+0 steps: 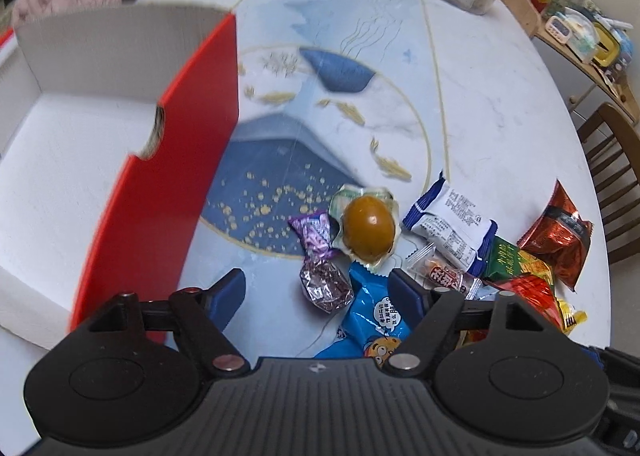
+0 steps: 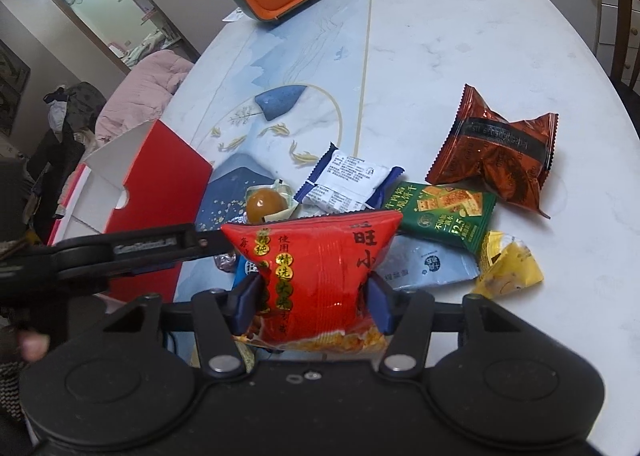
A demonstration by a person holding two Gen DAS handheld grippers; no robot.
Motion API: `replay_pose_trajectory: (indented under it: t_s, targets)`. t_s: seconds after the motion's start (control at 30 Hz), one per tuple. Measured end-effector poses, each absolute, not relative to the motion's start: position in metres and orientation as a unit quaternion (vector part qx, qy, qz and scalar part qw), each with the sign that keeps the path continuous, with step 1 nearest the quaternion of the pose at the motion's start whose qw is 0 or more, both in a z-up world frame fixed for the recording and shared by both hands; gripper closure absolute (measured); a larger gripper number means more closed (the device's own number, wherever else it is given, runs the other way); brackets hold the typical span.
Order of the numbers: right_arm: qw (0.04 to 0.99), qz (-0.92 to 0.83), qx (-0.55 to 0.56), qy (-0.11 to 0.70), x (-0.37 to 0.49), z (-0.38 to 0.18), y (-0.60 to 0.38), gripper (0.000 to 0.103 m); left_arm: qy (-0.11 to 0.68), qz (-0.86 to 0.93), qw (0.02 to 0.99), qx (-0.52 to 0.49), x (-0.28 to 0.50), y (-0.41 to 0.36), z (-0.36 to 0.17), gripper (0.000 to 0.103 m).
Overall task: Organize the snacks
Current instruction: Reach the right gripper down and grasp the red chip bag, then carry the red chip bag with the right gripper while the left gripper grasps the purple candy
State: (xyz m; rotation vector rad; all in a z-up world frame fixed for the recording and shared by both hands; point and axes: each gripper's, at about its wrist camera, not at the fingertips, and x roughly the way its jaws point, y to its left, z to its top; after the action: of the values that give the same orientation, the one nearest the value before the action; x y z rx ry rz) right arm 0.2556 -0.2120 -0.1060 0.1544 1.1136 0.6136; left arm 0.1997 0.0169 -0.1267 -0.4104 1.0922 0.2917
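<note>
1. Marbled white tabletop with a blue-and-gold printed runner carries everything I work on, and a loose heap of snacks lies close under both tools.
2. Nearest to me, my right gripper has its blue pads pressed into both sides of a puffy red foil snack bag with gold lettering; the bag's waist is pinched and its top edge stands up clear of the heap.
3. My left gripper points steeply down with its jaws about half open and nothing between the pads; under the gap lie a crinkled purple-silver candy wrapper and a bright blue cartoon-printed packet.
4. Just past those sits a brown glossy egg in a clear vacuum pouch, then a white-and-blue biscuit sachet, a green cracker packet and a dark red-brown foil pouch.
5. Further left stands the open red cardboard box with a white inside, its near red wall upright and its floor bare where I can see it.
6. My judgement: carry the red bag up over that near wall before letting go, and keep the squeeze gentle so the puffed bag neither pops nor slips.
7. For the left tool, I would centre on one wrapper only, so the neighbouring blue packet is not dragged along.
</note>
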Motion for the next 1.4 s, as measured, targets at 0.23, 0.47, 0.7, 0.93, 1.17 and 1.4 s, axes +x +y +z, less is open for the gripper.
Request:
replay_pose_trajectory:
  t_s: [0.23,0.47,0.7,0.93,1.17,1.4]
  targets:
    - [0.801,0.292,0.072,0.518,0.256,-0.105,-0.213,0.049,0.520,0.135,0.797,-0.276,0.200,0.033,-0.145,0.046]
    - [0.801,0.291,0.072,0.518,0.259,-0.105,-0.215,0.049,0.513,0.123,0.791,-0.310,0.203,0.037,-0.148,0.066]
    - [0.802,0.291,0.074,0.517,0.258,-0.104,-0.218,0.049,0.496,0.132,0.783,-0.352,0.192,0.053,-0.151,0.076]
    - [0.804,0.295,0.070,0.511,0.255,-0.100,-0.218,0.050,0.492,0.132,0.795,-0.329,0.185,0.046,-0.142,0.076]
    - [0.810,0.298,0.063,0.502,0.249,-0.089,-0.218,0.050,0.476,0.116,0.816,-0.308,0.166,0.036,-0.115,0.076]
    - [0.814,0.307,0.056,0.490,0.241,-0.074,-0.216,0.050,0.452,0.112,0.833,-0.299,0.145,0.034,-0.081,0.076]
